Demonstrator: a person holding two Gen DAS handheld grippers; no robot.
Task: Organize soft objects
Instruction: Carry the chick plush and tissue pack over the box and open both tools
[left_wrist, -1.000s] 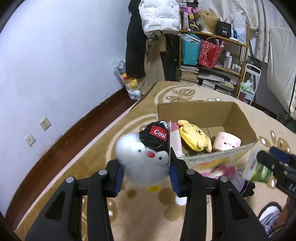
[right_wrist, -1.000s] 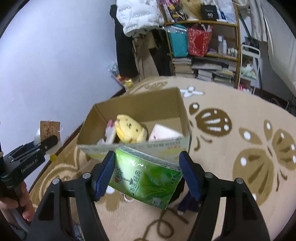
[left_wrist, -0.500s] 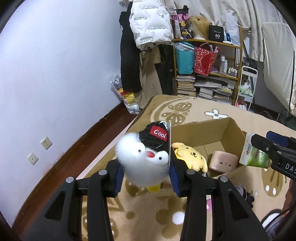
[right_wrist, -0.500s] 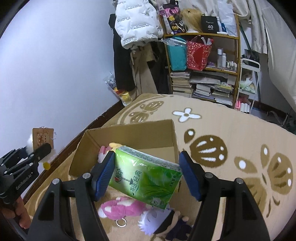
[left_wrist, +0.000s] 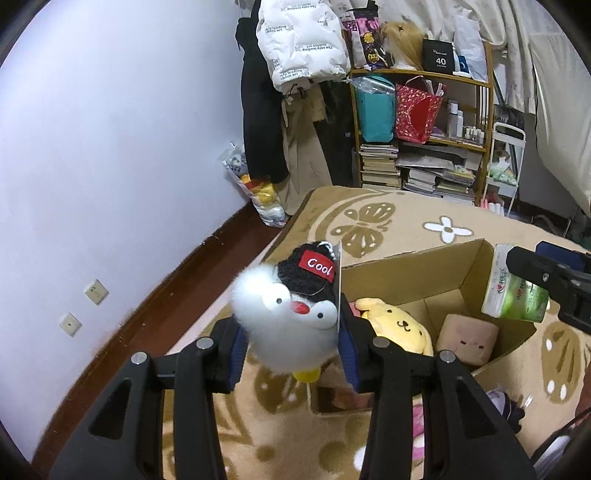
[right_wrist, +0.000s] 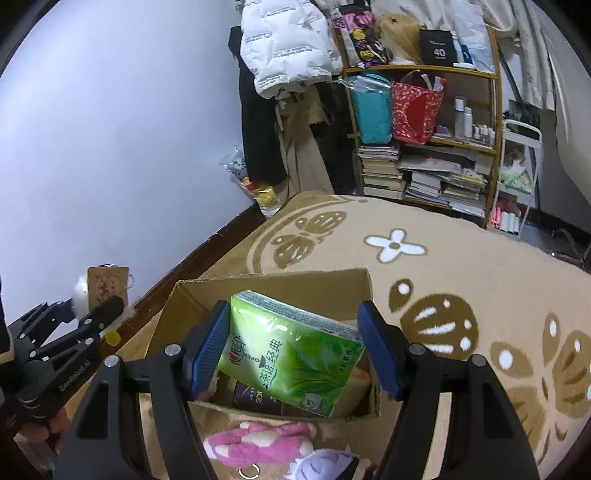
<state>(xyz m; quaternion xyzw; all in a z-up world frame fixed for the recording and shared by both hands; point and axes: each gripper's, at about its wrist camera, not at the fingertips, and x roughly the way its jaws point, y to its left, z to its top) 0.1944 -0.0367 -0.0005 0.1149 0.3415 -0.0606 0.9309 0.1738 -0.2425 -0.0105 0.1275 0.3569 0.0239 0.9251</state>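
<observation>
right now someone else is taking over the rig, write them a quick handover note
Left hand-held gripper: shut on the penguin plush, held beside the cardboard box.
Right hand-held gripper: shut on the green tissue pack, held over the box opening.
Done: yellow dog plush and pink cube plush are in the box.
Left: drop both held items in, then the pink plush and purple-haired doll lying on the rug.

We see a white penguin (left_wrist: 291, 328) with a black hat and red label, a yellow dog (left_wrist: 399, 328), a green tissue pack (right_wrist: 291, 354), a pink plush (right_wrist: 258, 443) at lower centre, and a tan rug (right_wrist: 461, 266) with brown-and-white motifs.
</observation>
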